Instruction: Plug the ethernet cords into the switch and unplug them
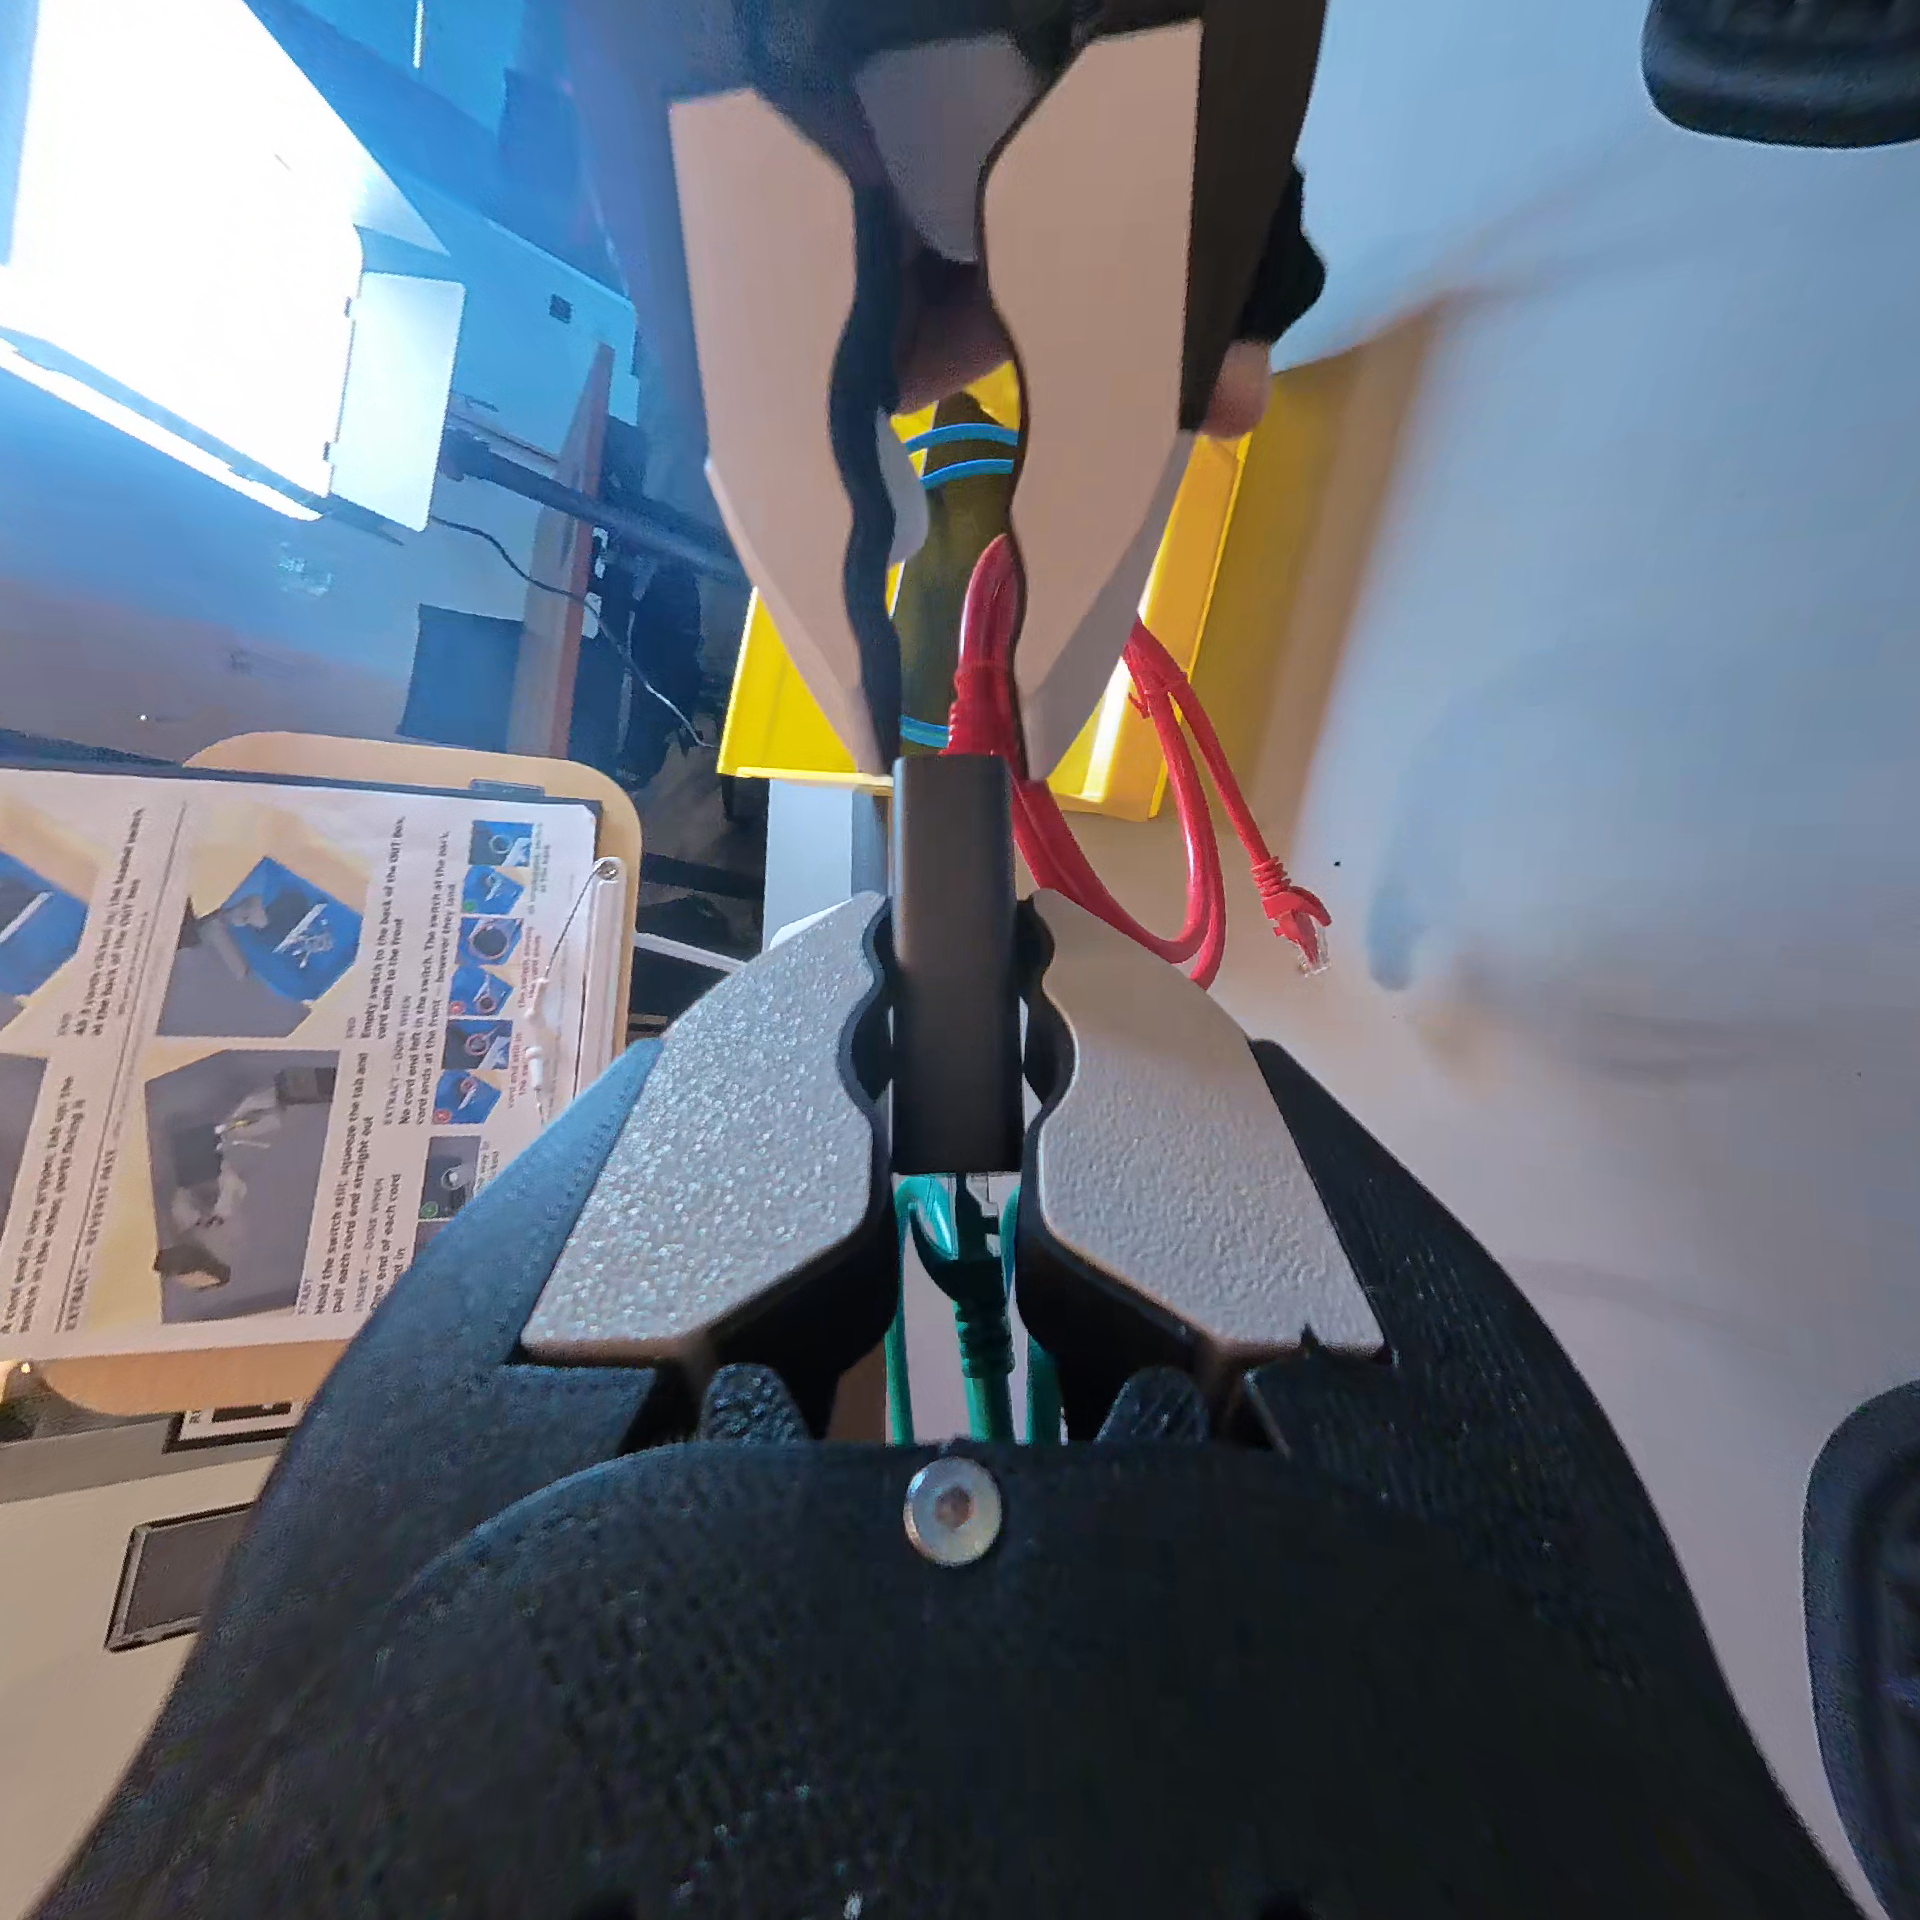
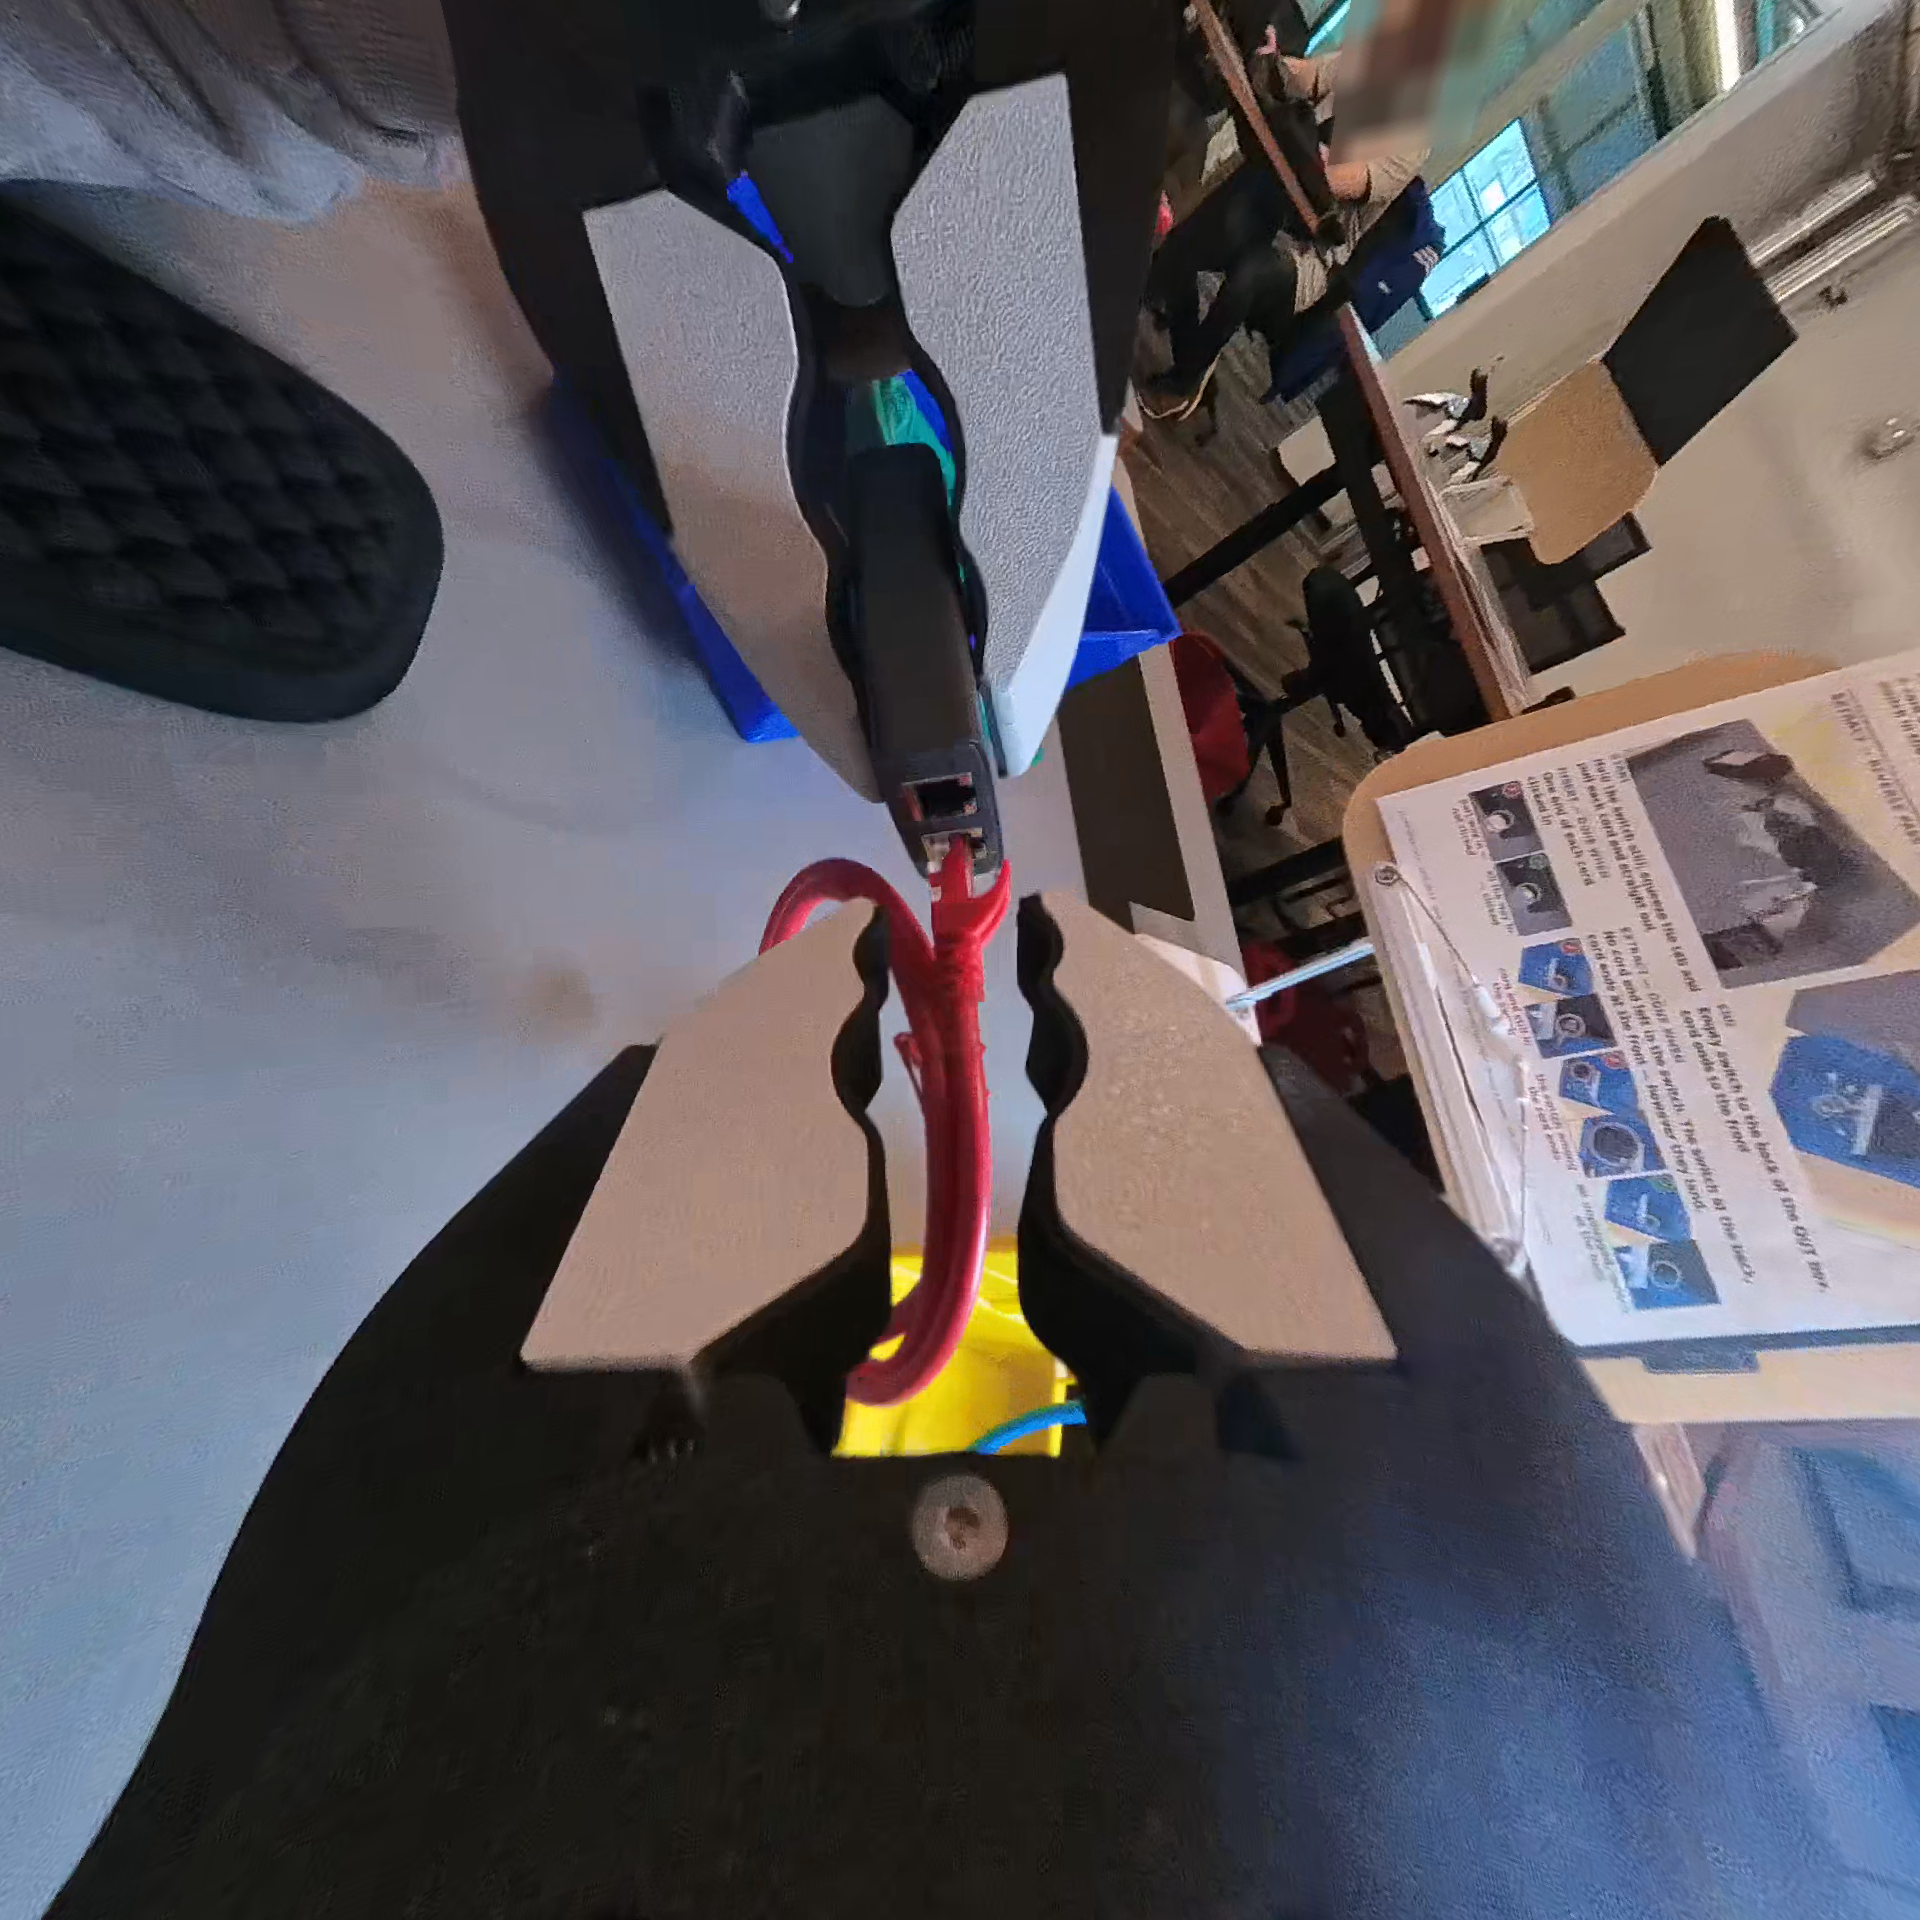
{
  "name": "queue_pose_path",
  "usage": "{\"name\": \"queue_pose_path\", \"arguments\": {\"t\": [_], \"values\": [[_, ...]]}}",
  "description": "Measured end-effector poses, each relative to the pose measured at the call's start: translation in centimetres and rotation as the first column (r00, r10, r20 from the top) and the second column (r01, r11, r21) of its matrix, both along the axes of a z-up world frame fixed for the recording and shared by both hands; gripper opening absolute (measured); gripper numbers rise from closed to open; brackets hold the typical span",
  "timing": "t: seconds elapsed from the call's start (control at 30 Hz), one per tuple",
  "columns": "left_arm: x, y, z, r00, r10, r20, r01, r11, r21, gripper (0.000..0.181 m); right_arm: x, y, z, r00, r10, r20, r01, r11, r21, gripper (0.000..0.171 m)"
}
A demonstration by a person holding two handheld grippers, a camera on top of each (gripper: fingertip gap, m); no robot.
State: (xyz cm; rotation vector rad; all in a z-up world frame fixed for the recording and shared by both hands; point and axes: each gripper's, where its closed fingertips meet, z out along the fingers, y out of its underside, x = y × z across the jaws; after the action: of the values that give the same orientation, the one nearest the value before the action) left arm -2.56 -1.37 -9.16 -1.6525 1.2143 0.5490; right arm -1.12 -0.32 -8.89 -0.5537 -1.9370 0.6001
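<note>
While left jaws clamp switch (image 1: 954, 956), red cord (image 2: 961, 1049) between right jaws.

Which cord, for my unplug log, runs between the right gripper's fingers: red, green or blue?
The red ethernet cord, plugged into the switch. The green cord sits at the left gripper; the blue cords lie in the yellow bin.

White table (image 1: 1610, 727) under me: yellow bin (image 1: 1174, 665) with red cord (image 1: 1205, 831) spilling onto the top, blue bin (image 2: 717, 665), black mesh pad (image 2: 187, 499).
</note>
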Motion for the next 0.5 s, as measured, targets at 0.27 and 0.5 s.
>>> {"name": "queue_pose_path", "arguments": {"t": [0.27, 0.5], "values": [[0.5, 0.1, -0.7, 1.0, -0.022, 0.001, 0.023, 1.0, -0.02, 0.021, -0.9, 0.1, -1.3, 1.0, -0.003, -0.001, 0.003, 1.0, -0.008, 0.017], [0.7, -0.1, -1.0, 0.999, -0.036, 0.007, 0.036, 0.999, -0.038, 0.021, -0.9, -0.1, -1.8, 1.0, 0.01, -0.004, -0.01, 0.999, 0.034, 0.016]]}}
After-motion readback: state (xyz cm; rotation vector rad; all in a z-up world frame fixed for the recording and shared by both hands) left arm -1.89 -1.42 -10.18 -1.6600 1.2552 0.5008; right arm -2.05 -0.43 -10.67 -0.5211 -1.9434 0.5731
